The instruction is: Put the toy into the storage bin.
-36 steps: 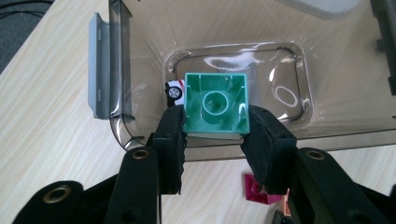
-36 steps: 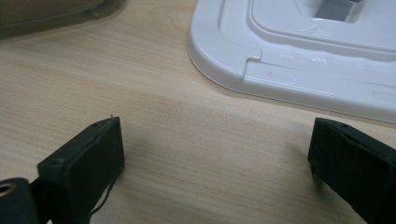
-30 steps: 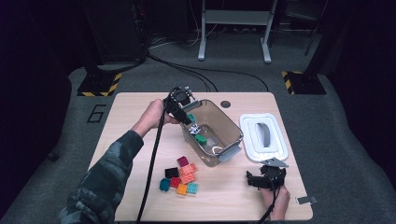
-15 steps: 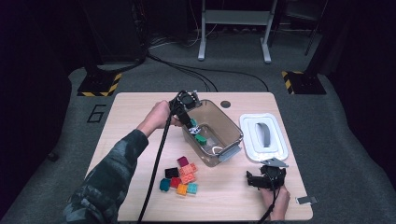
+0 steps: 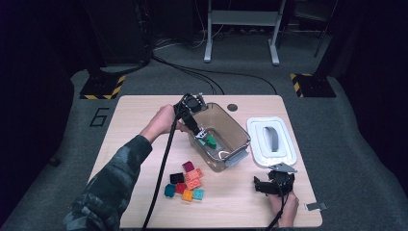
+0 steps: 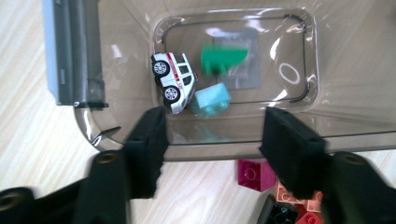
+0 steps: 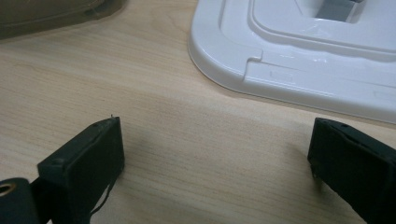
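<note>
Your clear tub (image 5: 235,130) sits in the middle of the table (image 5: 130,110), its long axis running from the far left corner toward the near right, with a grey latch at each end. Inside it, in the left gripper view, you have a white toy car (image 6: 173,81) lying on its side with its wheels showing, a pale blue block (image 6: 212,99) touching it, and a green block (image 6: 223,58) just beyond. The car's length runs along the tub's short end wall.

The white lid (image 5: 272,141) lies flat beside the tub on your right, handle up. A heap of coloured blocks (image 5: 186,182) rests on the table near the tub's left side.

Your left gripper (image 6: 212,140) hangs over the tub's rim with its jaws wide apart and nothing between them. Your right gripper (image 7: 215,163) sits low over bare wood near the lid's corner, jaws also spread wide, holding nothing.
</note>
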